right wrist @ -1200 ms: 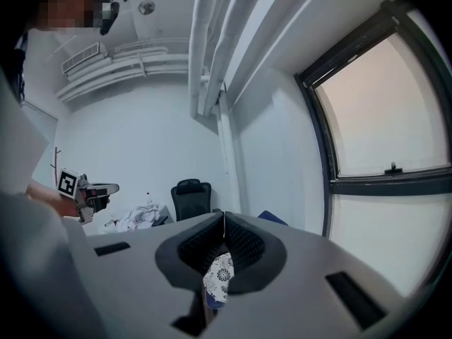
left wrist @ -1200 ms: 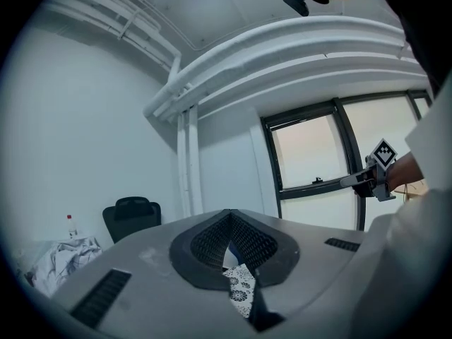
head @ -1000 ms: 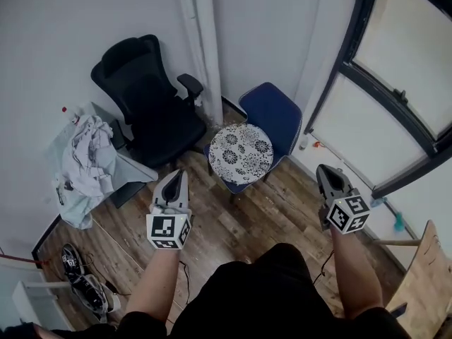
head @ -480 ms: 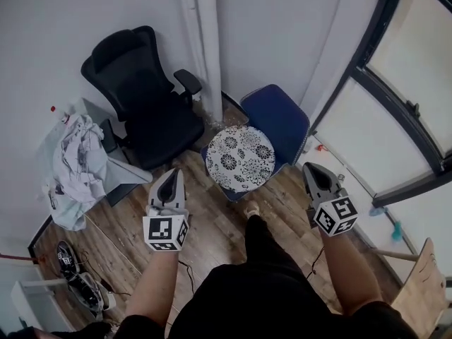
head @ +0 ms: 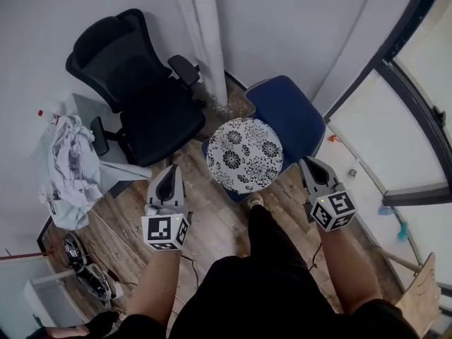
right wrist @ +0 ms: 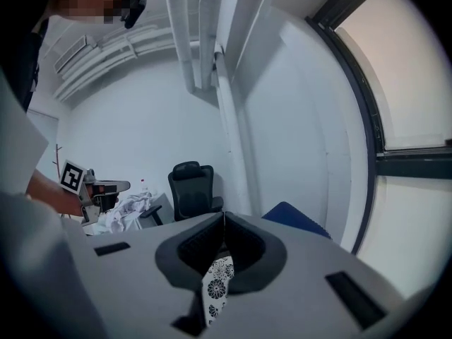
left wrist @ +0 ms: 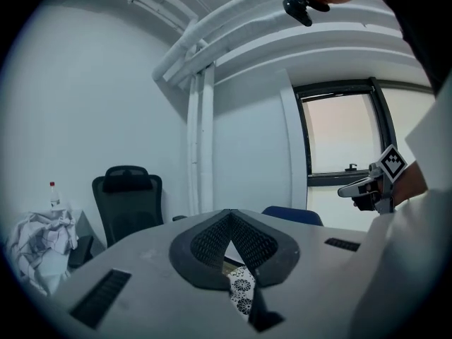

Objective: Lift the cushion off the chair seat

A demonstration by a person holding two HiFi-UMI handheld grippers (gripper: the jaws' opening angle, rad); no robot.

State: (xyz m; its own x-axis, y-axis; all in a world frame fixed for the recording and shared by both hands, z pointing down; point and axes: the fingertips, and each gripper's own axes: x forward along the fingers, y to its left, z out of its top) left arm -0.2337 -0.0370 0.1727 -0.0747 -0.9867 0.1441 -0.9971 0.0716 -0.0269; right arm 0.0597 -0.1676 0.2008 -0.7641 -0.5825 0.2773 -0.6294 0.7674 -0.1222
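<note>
A round white cushion with black flower prints [head: 245, 154] lies on the seat of a blue chair [head: 289, 115] in the head view. My left gripper [head: 169, 176] hovers left of the cushion, shut and empty. My right gripper [head: 311, 167] hangs at the chair's right edge, also shut with nothing held. Both point toward the chair and neither touches the cushion. A strip of the cushion [left wrist: 242, 292] shows through the closed jaws in the left gripper view, and the cushion [right wrist: 216, 279] likewise in the right gripper view.
A black office chair [head: 138, 94] stands left of the blue one, beside a white pipe [head: 205, 37] in the corner. Crumpled white cloth [head: 69, 164] lies on a low table at left. A window [head: 424, 111] runs along the right. Shoes [head: 81, 270] sit on the wooden floor.
Both grippers have moved forward and lower, closer to the blue chair. The person has stepped toward it, one foot now near the seat. The jaws stayed shut.
</note>
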